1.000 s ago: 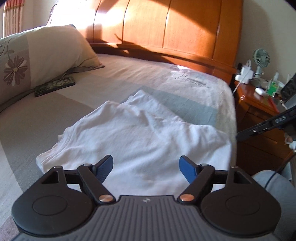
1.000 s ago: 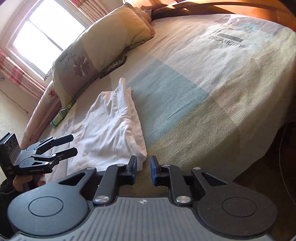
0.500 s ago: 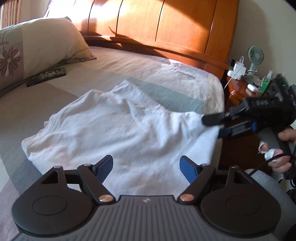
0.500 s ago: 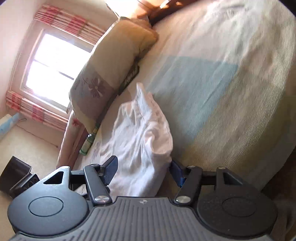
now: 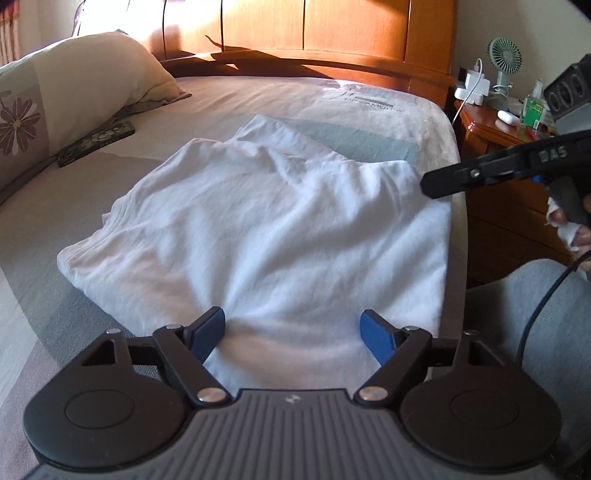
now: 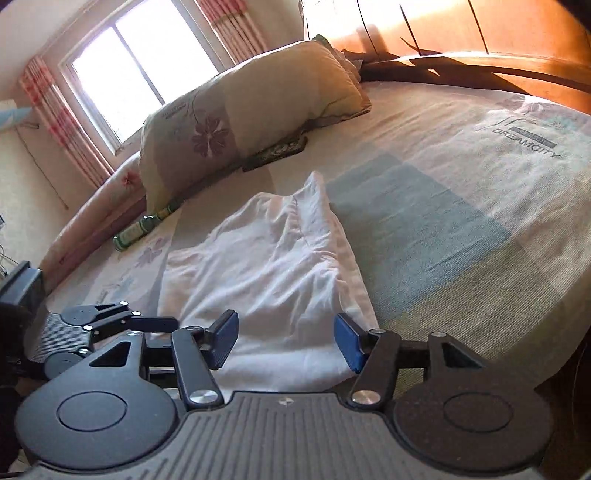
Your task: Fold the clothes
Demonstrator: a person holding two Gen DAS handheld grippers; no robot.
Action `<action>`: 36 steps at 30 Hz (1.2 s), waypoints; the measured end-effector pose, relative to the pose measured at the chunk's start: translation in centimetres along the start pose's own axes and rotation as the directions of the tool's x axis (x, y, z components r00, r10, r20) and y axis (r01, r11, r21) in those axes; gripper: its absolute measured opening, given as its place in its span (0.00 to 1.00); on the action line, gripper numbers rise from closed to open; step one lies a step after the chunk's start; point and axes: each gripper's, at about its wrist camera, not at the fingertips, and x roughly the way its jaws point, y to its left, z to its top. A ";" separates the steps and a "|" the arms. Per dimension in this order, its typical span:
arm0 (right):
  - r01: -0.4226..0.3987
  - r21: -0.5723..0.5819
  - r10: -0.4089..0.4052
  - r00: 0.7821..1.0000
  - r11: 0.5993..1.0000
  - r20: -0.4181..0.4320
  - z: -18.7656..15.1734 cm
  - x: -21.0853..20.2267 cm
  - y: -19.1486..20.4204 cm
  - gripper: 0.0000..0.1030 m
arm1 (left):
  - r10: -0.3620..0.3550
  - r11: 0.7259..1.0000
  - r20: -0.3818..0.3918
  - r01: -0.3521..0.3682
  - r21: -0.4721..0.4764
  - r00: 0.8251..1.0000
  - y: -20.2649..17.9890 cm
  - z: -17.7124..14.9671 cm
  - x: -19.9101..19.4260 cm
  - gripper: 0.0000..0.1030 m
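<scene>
Your left gripper (image 5: 293, 334) has its jaws wide apart just over the near edge of the white shirt (image 5: 258, 236); the cloth lies between the blue pads (image 5: 208, 328), but they do not press it. Your right gripper (image 6: 286, 338) is closing its jaws, the shirt's near edge shows between them, and nothing is clamped. The shirt lies half folded and wrinkled on the bed (image 6: 461, 192), close to its near side. Beyond the shirt a dark flat object (image 5: 98, 142) lies beside the flowered pillow (image 6: 240, 122). Farthest are the wooden headboard (image 5: 332, 33) and the window (image 6: 136, 62).
</scene>
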 end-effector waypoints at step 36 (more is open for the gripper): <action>0.174 -0.169 -0.184 0.982 0.970 -0.043 2.9 6.4 6.0 0.54 | -0.073 0.924 0.162 0.128 -0.360 0.984 9.8 11.6 11.7 0.75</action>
